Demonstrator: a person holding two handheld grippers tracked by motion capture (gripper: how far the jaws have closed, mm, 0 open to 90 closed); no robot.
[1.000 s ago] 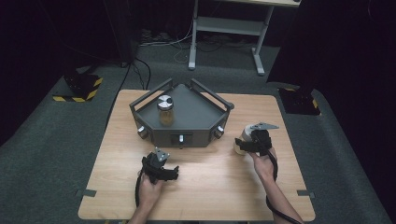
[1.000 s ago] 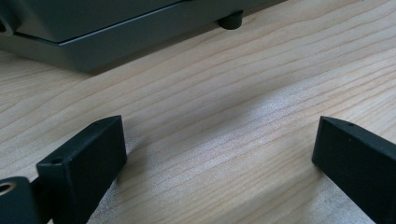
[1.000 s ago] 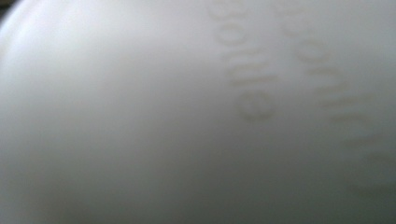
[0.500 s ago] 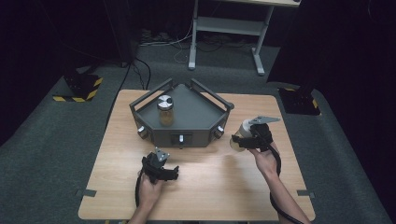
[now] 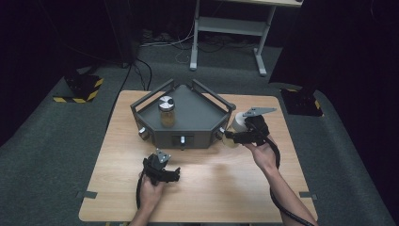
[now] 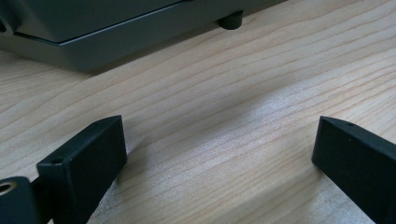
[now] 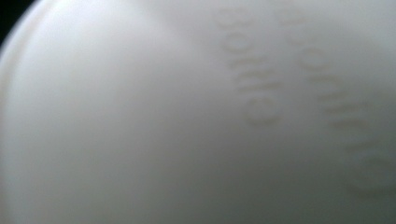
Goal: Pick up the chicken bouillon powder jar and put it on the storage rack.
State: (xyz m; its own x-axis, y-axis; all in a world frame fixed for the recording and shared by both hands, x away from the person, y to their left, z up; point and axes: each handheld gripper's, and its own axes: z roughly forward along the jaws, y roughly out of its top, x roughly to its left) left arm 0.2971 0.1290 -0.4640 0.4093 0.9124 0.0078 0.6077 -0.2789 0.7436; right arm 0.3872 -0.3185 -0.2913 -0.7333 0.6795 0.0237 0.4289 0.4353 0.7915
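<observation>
In the high view, the right gripper (image 5: 231, 137) is holding a white container (image 5: 240, 122) near the right corner of the grey platform (image 5: 197, 117), where a jar (image 5: 166, 112) is standing. The left gripper (image 5: 175, 173) is resting on the table (image 5: 226, 188).

In the left gripper view, its jaws are gaping wide over bare wood.

In the right gripper view, the white container (image 7: 140, 130) is looming close; its embossed lettering is blurring beyond reading, and I cannot tell the jaws' spread.

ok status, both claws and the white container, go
Left claw open, low over bare table. Right claw at grey platform's right corner, against white container; grip unclear. Jar on platform, untouched.
</observation>
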